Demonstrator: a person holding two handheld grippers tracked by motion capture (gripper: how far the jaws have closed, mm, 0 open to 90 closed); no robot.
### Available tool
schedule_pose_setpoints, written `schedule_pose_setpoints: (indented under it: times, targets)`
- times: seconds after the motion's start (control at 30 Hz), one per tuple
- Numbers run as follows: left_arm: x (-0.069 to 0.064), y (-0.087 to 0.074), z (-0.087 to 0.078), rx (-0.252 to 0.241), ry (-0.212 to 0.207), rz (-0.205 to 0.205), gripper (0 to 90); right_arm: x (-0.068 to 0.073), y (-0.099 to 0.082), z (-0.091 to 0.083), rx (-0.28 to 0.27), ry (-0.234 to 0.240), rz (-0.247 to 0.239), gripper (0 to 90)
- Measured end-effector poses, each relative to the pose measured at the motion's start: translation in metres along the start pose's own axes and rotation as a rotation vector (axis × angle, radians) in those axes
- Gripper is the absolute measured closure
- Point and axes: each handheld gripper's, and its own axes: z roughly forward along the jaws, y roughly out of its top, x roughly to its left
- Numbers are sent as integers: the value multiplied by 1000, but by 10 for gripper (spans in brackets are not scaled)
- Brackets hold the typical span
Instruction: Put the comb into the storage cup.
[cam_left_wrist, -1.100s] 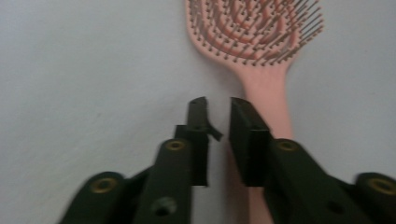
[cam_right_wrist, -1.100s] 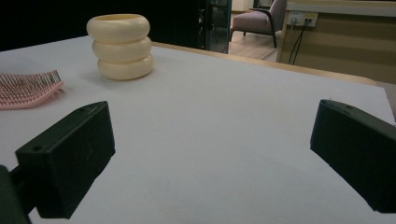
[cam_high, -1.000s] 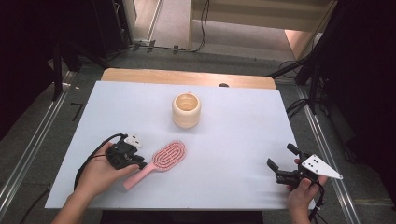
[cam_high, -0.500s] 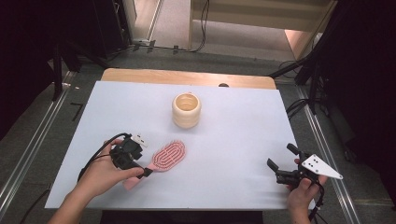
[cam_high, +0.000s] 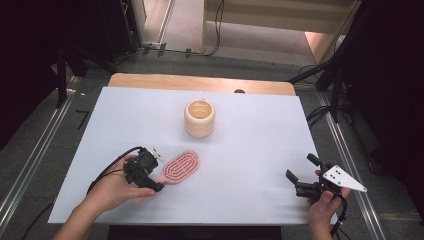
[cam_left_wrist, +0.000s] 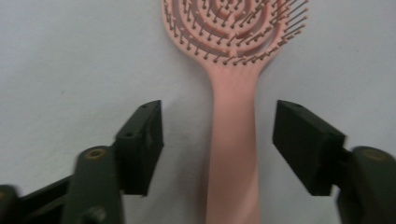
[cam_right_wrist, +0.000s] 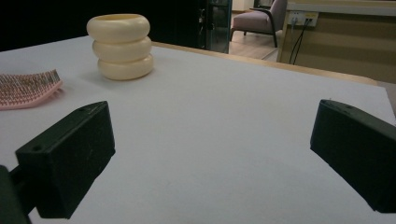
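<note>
Tongs over pale blue tabletop

A: The hairbrush looked like smooth, matt pink plastic.

B: And the holder a glossy cream (ceramic or plastic, hard to tell); the surface was matt white.

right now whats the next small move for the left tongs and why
Probably close the left tongs on the pink hairbrush handle. The jaws have just been closing and straddle the handle with a gap on each side, touching nothing yet. The brush lies flat on the table, bristles up, so a squeeze should secure it.
</note>
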Motion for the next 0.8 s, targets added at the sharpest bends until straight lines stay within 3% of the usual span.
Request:
schedule_pose_setpoints:
  times: [0.13, 0.27, 0.3, 0.4, 0.47, 0.7, 0.8]
  targets:
    - [2, 3, 0, 24, -17, -27, 527, 0, 0, 0, -1, 0, 1, 0]
    - [2, 6, 1, 34, -32, -37, 584, 0, 0, 0, -1, -1, 1, 0]
    - [1, 8, 2, 44, -40, -61, 603, 0, 0, 0, -1, 0, 0, 0]
    - [1, 12, 4, 63, -43, -84, 605, 0, 0, 0, -2, 0, 2, 0]
    - [0, 14, 6, 74, -20, -82, 606, 0, 0, 0, -1, -1, 1, 0]
    - [-2, 18, 11, 80, -18, -84, 630, 0, 0, 0, -1, -1, 2, 0]
    - [-4, 19, 12, 89, 4, -74, 635, 0, 0, 0, -1, -1, 1, 0]
